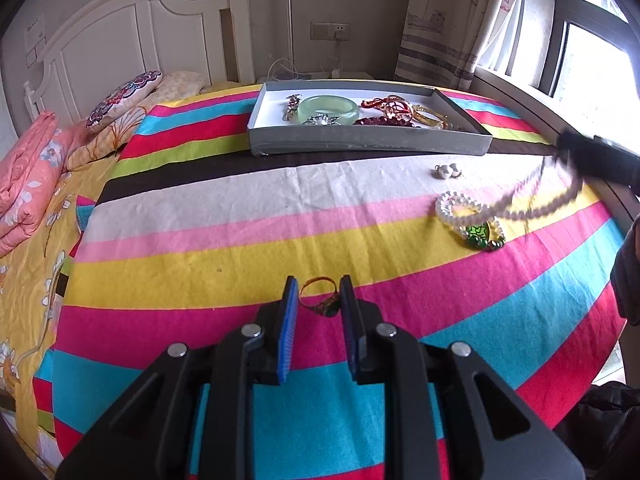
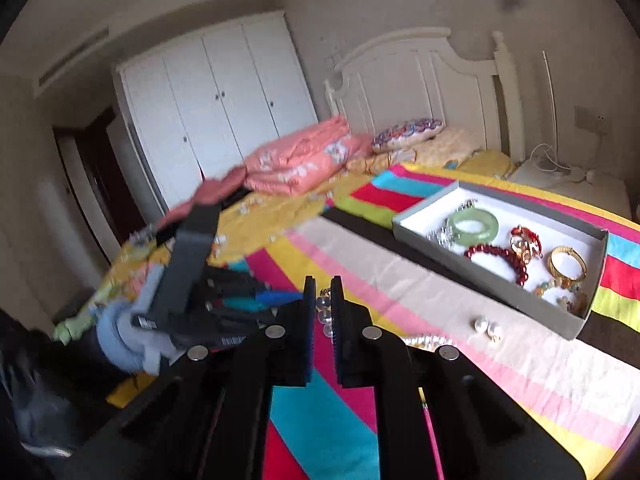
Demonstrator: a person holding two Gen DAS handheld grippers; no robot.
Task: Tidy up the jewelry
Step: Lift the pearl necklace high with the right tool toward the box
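A grey tray [image 1: 360, 144] on the striped bedspread holds a green bangle [image 1: 329, 109], red bead bracelets and gold pieces; it also shows in the right wrist view [image 2: 496, 286]. My left gripper [image 1: 319, 288] is open, its jaws on either side of a gold ring [image 1: 320, 294] on the cloth. My right gripper [image 2: 320, 304] is shut on a clear bead necklace [image 2: 325, 312]; in the left wrist view the necklace [image 1: 532, 204] hangs blurred from it at the right edge. A pearl bracelet [image 1: 454, 210], a green pendant [image 1: 482, 236] and pearl earrings [image 1: 448, 171] lie on the cloth.
A pink folded quilt [image 1: 28, 180] and pillows lie at the left by the white headboard [image 1: 120, 40]. A window and curtain stand at the right. In the right wrist view the left gripper and the gloved hand [image 2: 132, 332] that holds it sit at the left.
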